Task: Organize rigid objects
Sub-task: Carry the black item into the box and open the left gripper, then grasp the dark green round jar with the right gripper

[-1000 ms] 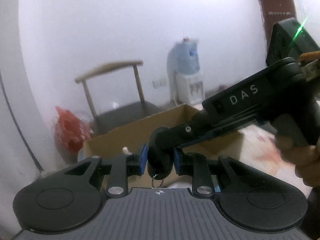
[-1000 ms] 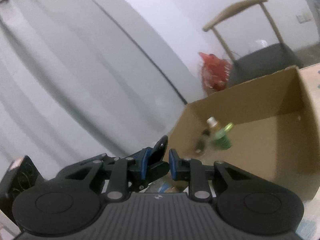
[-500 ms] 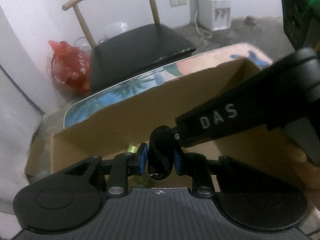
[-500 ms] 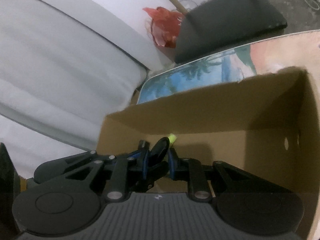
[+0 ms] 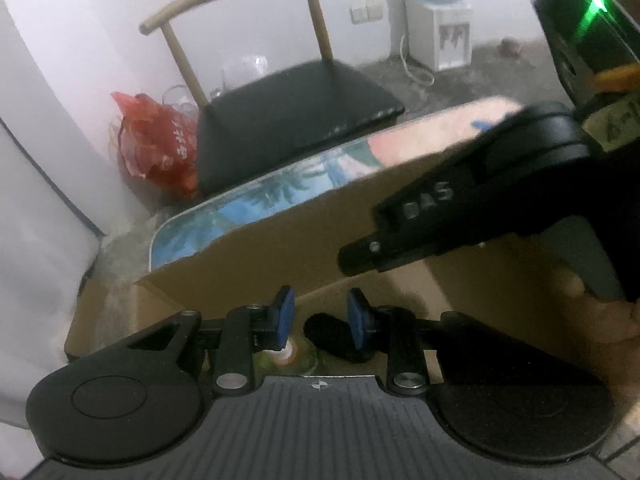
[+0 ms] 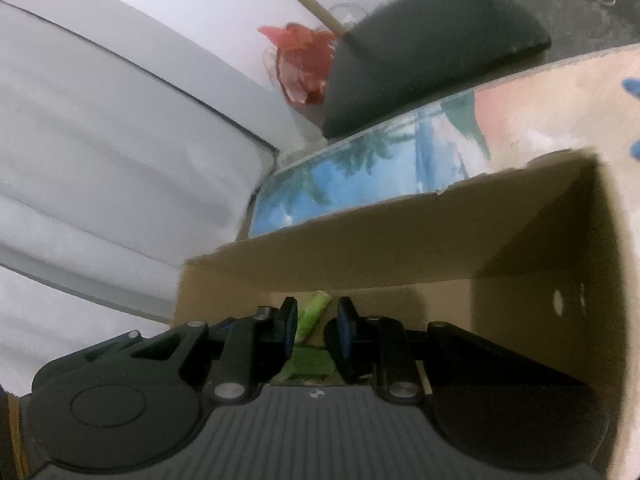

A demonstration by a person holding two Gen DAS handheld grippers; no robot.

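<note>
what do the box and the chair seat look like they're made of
Box: brown cardboard, matte, with a ragged torn rim. Chair seat: black padding, probably faux leather, from its soft sheen and rounded edges.

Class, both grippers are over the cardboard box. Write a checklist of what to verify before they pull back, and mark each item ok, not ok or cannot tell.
1. Left gripper open, nothing between its blue pads: ok.
2. Right gripper open: ok.
3. Black object down inside the cardboard box: ok.
4. Black object lying settled, not sliding: cannot tell, blurred.
5. Green bottle inside the box, apart from the right gripper's pads: ok.
6. Right gripper body clear of the left gripper's way out: cannot tell.
</note>
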